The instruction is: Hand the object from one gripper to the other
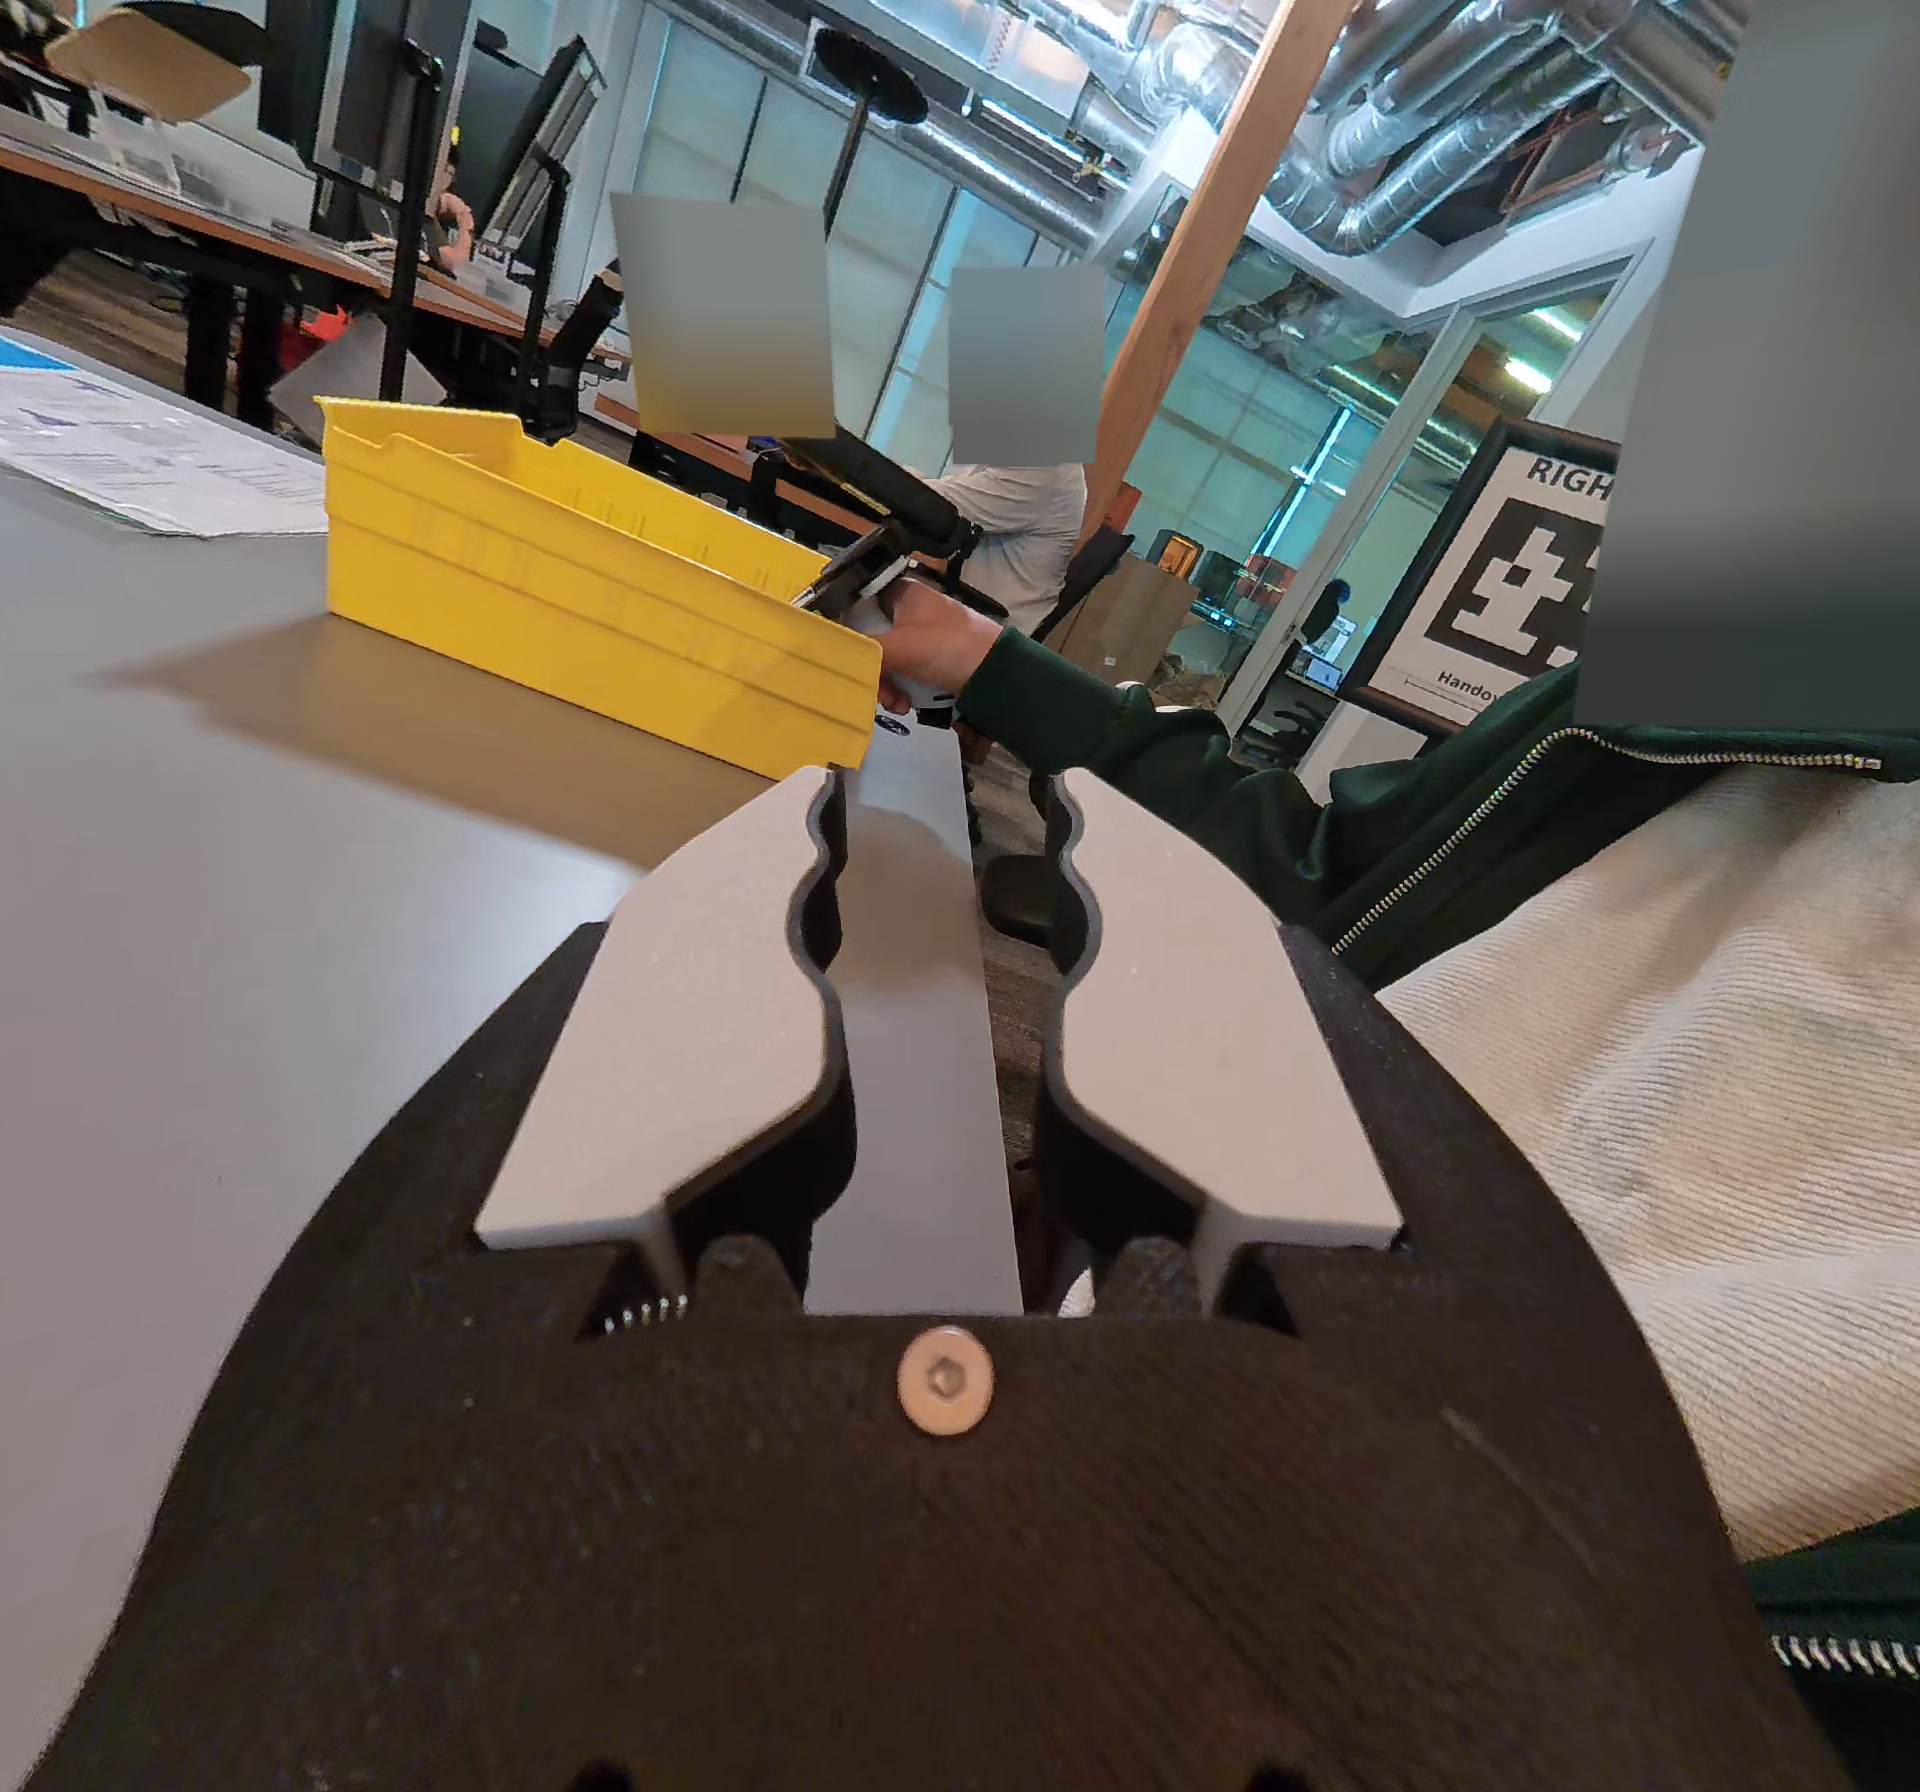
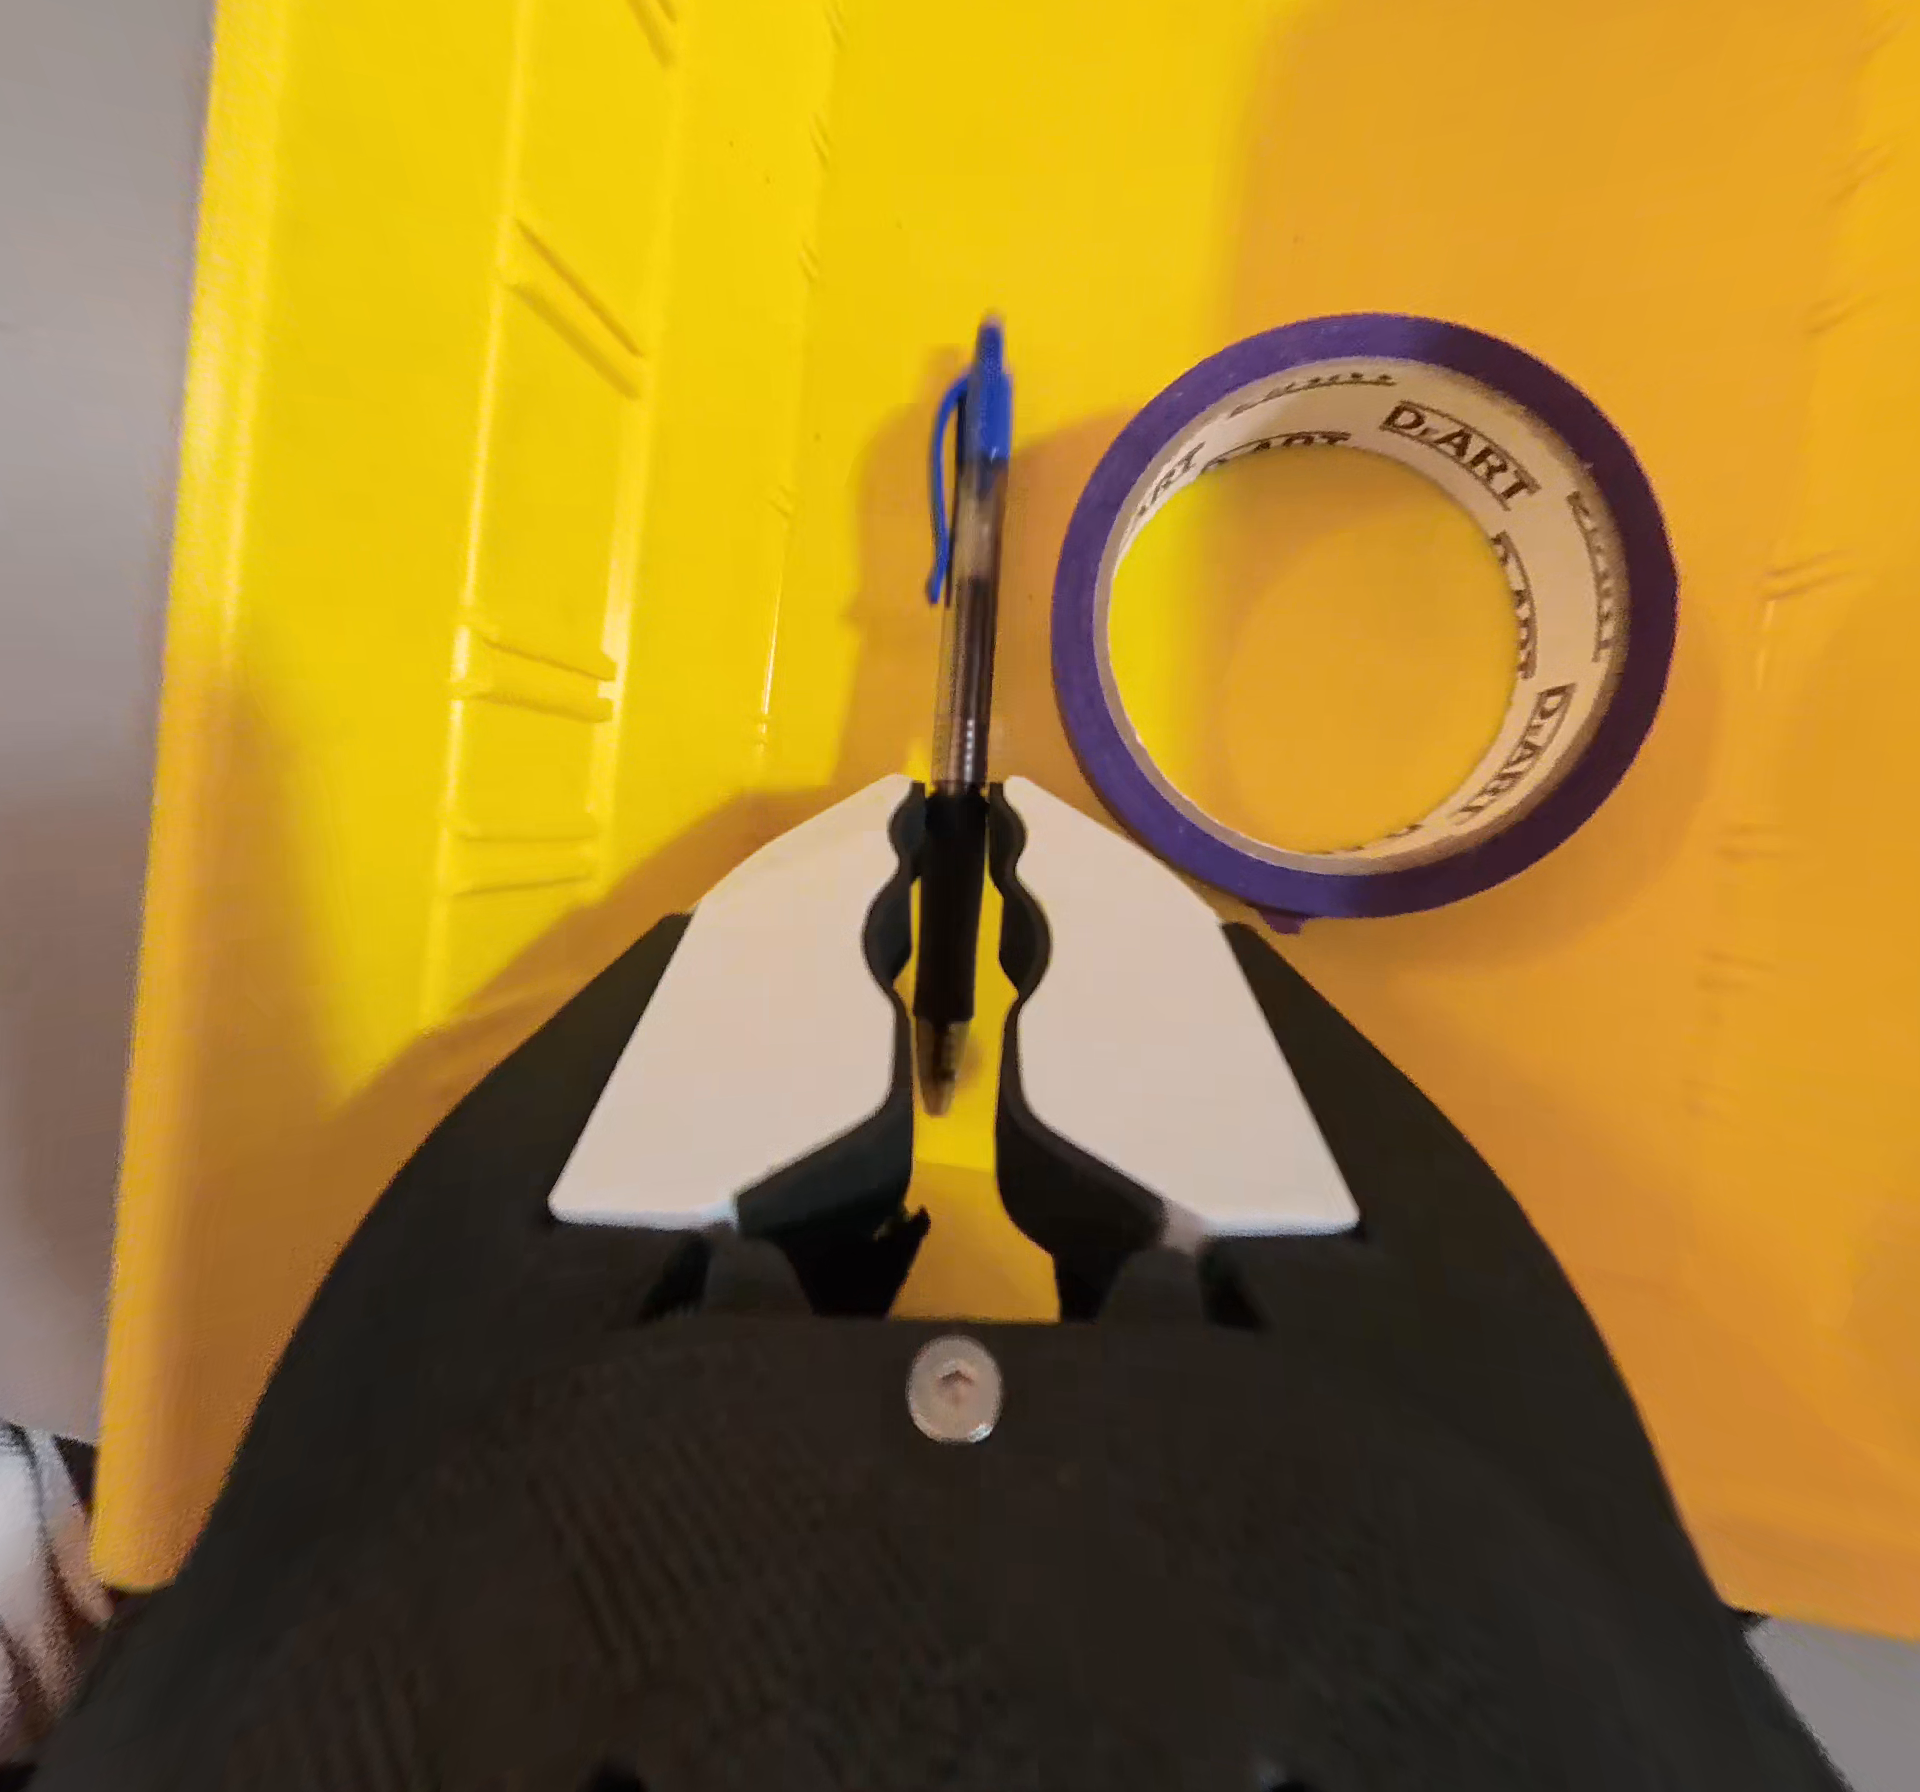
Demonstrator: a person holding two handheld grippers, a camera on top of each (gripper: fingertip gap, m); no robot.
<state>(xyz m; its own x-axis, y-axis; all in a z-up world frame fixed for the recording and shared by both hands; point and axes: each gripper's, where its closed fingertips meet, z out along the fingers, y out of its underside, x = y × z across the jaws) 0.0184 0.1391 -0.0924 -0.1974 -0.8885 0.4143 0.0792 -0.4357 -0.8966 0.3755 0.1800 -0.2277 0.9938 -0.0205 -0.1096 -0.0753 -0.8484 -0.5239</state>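
Right gripper (image 2: 961, 792) is seen over the yellow bin (image 2: 436, 392), jaws clamped on the black grip end of a blue pen (image 2: 971, 599). The pen runs straight out toward 12 o'clock from the fingertips; clip and blue cap end lie farthest out, the writing tip points back toward 6 o'clock between the fingers. Whether the pen is lifted clear of the bin floor cannot be told from this view.

A roll of purple tape (image 2: 1361, 615) lies on the bin floor at about 2 o'clock from the fingertips, just beside the pen, apparently not touching it.

Left gripper (image 1: 940, 786) is held over the grey table (image 1: 208, 911), jaws apart, nothing between them. From its view the bin sits at 11 o'clock, and a hand (image 1: 935, 641) in a green sleeve is seen at the bin's near corner, at 12 o'clock. The two grippers are well apart.

Risks, as judged:
- Only the grip end is held, so the long free barrel could pivot or swing if jolted on the way out.
- The tape or bin wall could be clipped by the free end during withdrawal.
- The handover could fail if the right jaws are opened before the left have closed on the barrel; the pen would be dropped.
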